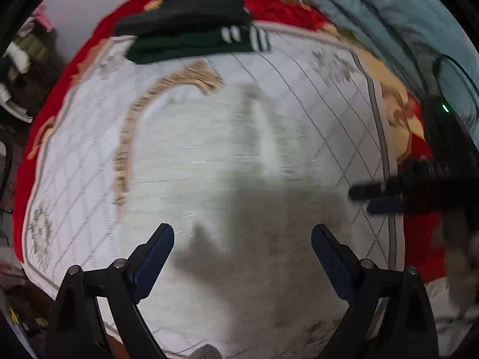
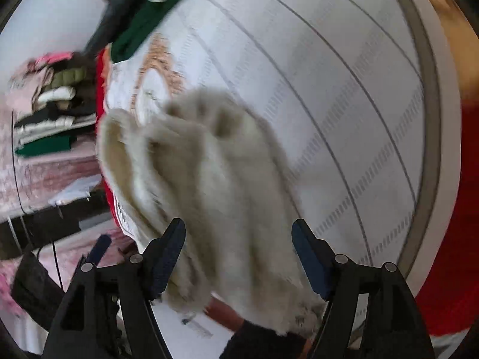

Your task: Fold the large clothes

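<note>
Apparently the cream fleece garment lay bunched on the quilted bed cover, under the right gripper, whose jaws stood apart, like the left gripper. It looked soft and limp; an edge seemed the best hold.

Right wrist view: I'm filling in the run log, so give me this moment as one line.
stage: folding | right gripper: jaws open, nothing gripped | cream fleece garment: bunched on white quilt | folded dark clothes: far corner
</note>
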